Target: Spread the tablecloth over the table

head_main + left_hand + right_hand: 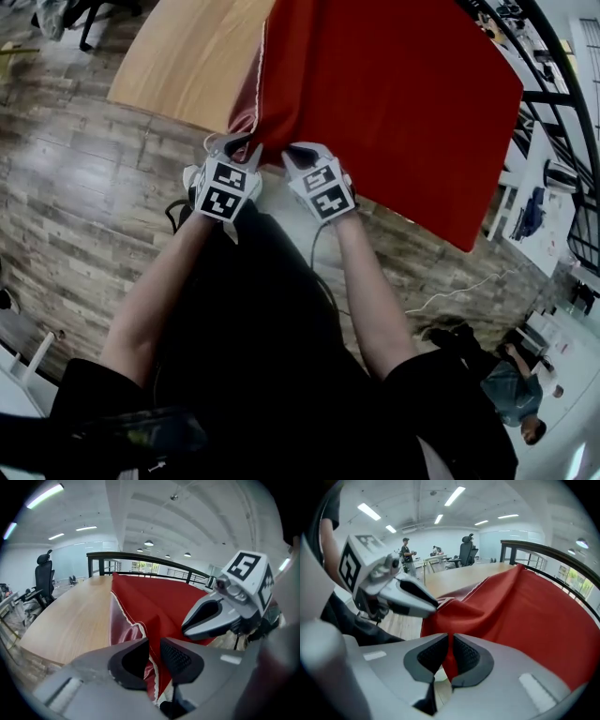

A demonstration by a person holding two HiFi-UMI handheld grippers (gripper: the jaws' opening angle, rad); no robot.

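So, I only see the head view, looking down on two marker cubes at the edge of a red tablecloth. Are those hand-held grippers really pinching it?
Observer: The right gripper view shows the right hand-held gripper with its pads pressed onto a fold of the tablecloth.
Operator: And the left one?
Observer: It does not look clamped. In the left gripper view, the jaws of the left hand-held gripper stand apart. The cloth's white-stitched edge runs down loosely between them.

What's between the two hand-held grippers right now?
A bunched edge of the red tablecloth, shown in the head view.
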